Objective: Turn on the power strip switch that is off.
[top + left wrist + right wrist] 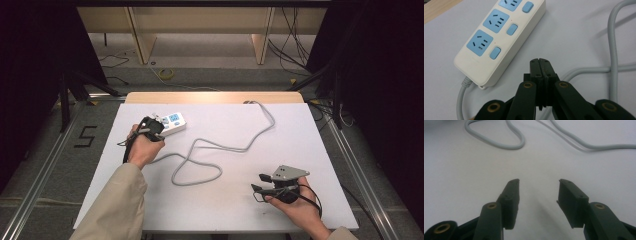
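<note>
- The left gripper (541, 65) has its two black jaws pressed flat together with nothing between them. It sits just beside the cord end of a white plastic power strip with blue sockets and blue switches (499, 37). Clenched like this, the tips make one narrow point, which would suit pressing a switch; that is my reading.
- In the high view the left gripper (156, 126) is at the strip's near end (173, 122), on the white tabletop (300, 150).
- The strip lies ahead of the closed tips and to their left, flat, sockets up. The nearest blue switch (495, 53) is just beyond the tips, not touched.
- The strip's pale grey round cable (612, 50) runs past the tips on their right side. It loops across the table (197, 172) between the two hands.
- The right gripper (538, 195) has its jaws spread wide and empty, low over bare table, likely waiting. The cable loop (499, 143) lies well ahead of its tips.
- In the high view the right gripper (261, 182) sits well apart from the strip.
</note>
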Demonstrator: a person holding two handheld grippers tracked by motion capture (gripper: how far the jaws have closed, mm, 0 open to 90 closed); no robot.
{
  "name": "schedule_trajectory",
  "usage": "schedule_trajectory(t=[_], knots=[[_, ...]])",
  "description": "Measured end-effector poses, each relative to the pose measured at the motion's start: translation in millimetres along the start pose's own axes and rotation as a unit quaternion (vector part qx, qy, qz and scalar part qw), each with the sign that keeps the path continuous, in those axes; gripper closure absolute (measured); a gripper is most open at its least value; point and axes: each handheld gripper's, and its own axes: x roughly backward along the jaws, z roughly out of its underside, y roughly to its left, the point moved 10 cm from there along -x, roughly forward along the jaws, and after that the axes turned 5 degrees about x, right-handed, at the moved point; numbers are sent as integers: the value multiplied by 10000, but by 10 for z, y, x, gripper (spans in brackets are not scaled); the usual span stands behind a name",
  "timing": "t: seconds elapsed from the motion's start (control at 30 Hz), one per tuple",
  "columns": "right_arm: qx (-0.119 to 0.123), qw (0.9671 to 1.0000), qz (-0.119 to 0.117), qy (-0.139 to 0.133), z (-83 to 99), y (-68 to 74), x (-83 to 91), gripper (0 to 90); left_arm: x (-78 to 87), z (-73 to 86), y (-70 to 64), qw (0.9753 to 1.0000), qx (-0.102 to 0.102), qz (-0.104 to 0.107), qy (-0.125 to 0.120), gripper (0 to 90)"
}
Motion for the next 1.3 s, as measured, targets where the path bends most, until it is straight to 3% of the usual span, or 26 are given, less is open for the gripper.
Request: schedule_trajectory(t=[1.3], knots=[[3,10000,-7,-1,2,0,-4,521,-72,-195,-24,9997,-224,-26,78,899]])
